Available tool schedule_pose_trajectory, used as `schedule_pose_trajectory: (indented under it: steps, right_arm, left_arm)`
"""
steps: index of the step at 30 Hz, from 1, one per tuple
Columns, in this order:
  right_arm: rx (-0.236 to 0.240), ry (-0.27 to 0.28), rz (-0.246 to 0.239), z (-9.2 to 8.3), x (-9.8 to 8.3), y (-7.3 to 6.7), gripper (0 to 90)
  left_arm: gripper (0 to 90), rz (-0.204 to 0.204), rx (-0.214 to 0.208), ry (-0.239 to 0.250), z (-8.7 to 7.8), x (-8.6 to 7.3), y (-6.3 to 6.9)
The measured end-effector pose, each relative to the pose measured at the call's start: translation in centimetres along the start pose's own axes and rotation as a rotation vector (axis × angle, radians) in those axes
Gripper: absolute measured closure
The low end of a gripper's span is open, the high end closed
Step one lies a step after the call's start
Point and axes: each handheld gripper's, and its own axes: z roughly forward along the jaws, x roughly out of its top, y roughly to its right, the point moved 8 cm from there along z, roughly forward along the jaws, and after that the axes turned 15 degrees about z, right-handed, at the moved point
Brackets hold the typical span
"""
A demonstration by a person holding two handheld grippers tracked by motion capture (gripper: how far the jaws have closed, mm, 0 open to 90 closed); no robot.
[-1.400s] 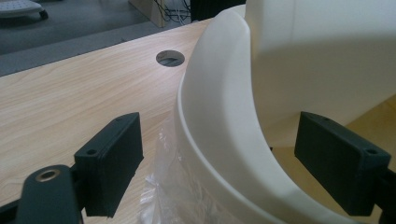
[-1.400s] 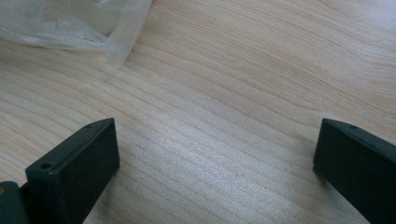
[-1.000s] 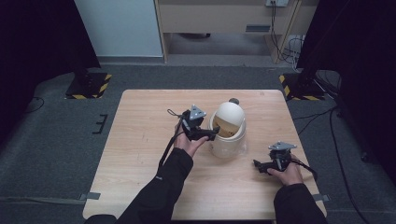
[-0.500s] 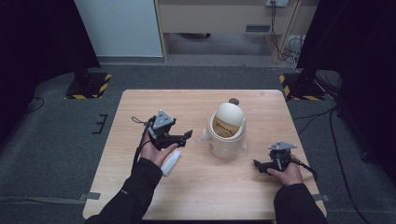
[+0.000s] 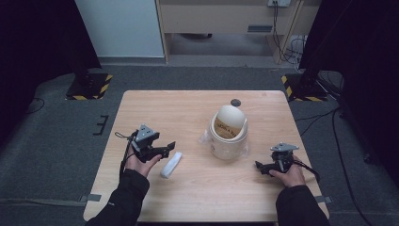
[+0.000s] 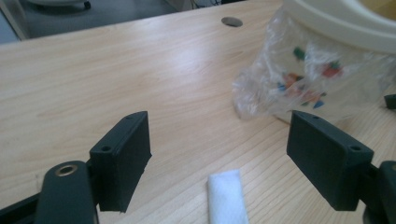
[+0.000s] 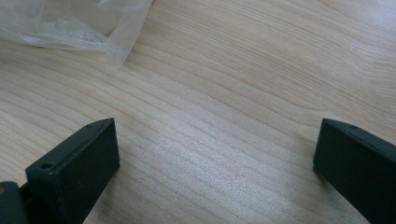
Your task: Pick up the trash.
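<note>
High view shows the left gripper has swung away from the white lidded bin to the left part of the surface, where a small white roll now lies just beside and below its jaws. Those jaws have just been closing a little yet stand wide and released, the roll's end between them in the left gripper view but unpressed. Right gripper rests open and empty, so the roll looks set down.

Under my matt black plastic jaws lie pale grained wood table, a soft white cloth roll and crinkly clear plastic bag.
</note>
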Motion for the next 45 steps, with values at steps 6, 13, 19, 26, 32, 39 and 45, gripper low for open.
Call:
schedule_pose_trajectory:
  steps: [6, 13, 19, 26, 32, 39, 45]
  right_arm:
    - [0.000, 0.000, 0.000, 0.0, 0.0, 0.0, 0.5]
    - [0.000, 0.001, -0.001, 0.0, 0.0, 0.0, 0.5]
    - [0.000, 0.000, -0.001, 0.0, 0.0, 0.0, 0.5]
    - [0.005, -0.001, -0.007, 0.0, 0.0, -0.1, 0.5]
    - [0.009, -0.001, -0.012, 0.0, 0.0, -0.2, 0.5]
    - [0.013, -0.002, -0.014, 0.1, 0.0, -0.2, 0.5]
    - [0.014, -0.002, -0.013, 0.1, 0.0, -0.3, 0.5]
  left_arm:
    - [24.4, -0.022, -0.015, -0.060, 1.7, -2.2, -0.1]
    - [29.3, -0.018, -0.032, -0.111, 2.9, -3.3, -0.2]
    - [33.7, -0.031, -0.057, -0.162, 3.8, -4.4, 0.0]
    - [39.4, -0.035, -0.085, -0.214, 4.9, -5.2, 0.8]
    - [44.0, -0.038, -0.103, -0.251, 5.3, -5.8, 1.2]
    - [48.5, -0.037, -0.121, -0.274, 5.5, -5.9, 1.7]
    - [51.4, -0.022, -0.131, -0.300, 5.7, -6.0, 2.4]
